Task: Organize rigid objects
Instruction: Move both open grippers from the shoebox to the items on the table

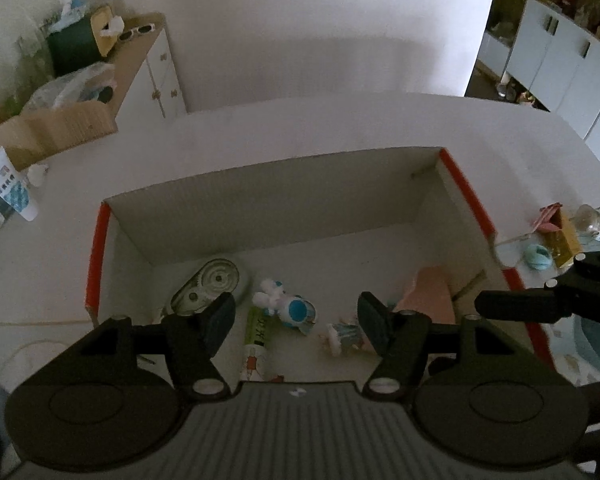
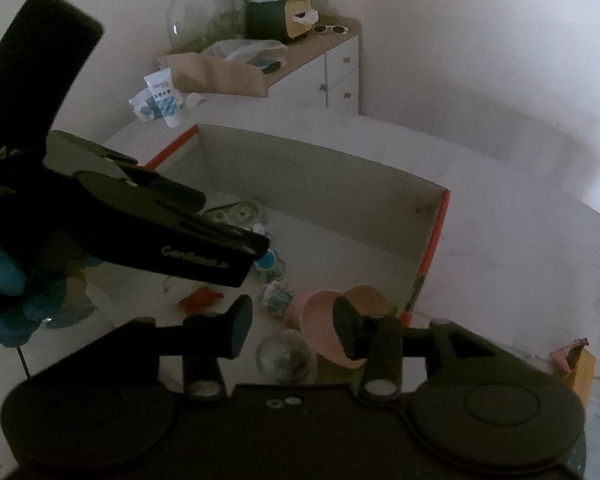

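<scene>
We hold the left gripper point(image 1: 296, 316) and right gripper point(image 2: 292, 328) open and empty above the red-edged white cardboard box point(image 1: 340, 184), small items gathered beneath our fingers.

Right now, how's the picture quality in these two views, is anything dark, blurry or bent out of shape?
Left wrist view: dim, fisheye bends the box rim; the toys inside read soft, the open left gripper a dark silhouette. Right wrist view: darker still; the other gripper's body looms blurred at left, and the open right gripper is nearly black against the pink cup.
</scene>
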The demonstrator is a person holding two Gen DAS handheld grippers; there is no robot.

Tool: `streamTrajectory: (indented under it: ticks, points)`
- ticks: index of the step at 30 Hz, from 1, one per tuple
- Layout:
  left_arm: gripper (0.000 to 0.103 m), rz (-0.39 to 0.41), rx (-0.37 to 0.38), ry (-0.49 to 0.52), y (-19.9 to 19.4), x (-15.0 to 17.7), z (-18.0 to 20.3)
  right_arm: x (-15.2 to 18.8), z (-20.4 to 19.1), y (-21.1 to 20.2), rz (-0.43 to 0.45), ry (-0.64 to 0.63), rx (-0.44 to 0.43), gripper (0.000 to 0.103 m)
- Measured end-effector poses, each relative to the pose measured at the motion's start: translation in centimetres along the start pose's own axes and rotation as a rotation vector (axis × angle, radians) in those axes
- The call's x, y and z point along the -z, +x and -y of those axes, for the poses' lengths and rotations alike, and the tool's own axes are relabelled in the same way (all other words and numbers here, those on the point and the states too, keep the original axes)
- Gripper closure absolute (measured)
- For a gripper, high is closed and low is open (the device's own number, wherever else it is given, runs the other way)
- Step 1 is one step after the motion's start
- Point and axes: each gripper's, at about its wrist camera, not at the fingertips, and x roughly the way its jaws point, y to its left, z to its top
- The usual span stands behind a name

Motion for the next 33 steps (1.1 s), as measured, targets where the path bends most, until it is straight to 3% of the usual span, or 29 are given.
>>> streamTrajectory:
  ticks: [8,11,13,18,24,33]
  points:
    - [0.036,0.049,0.016,0.001,-3.0,0.8,1.6,0.9,0.4,-3.4,0.059,0.007,-0.029,0.036]
    - [0.027,0.077,-0.001,0.021,-4.1,1.3,2.8,1.3,0.6,-4.8,0.083,0.003,-0.030,0.026]
    - [0.026,0.096,-0.012,0.025,-4.7,1.6,3.4,1.8,0.9,-5.8,0.104,0.001,-0.015,0.014]
    - [0.025,0.135,-0.018,0.009,-6.3,2.1,4.8,3.3,2.3,-8.2,0.137,0.012,-0.016,0.004]
    - [0.024,0.208,-0.032,-0.003,-7.9,3.1,7.0,6.0,4.9,-11.6,0.195,0.042,-0.027,0.000]
    - [0.019,0.240,0.065,-0.039,-8.5,4.0,11.8,10.4,10.1,-14.6,0.205,0.109,0.024,0.000]
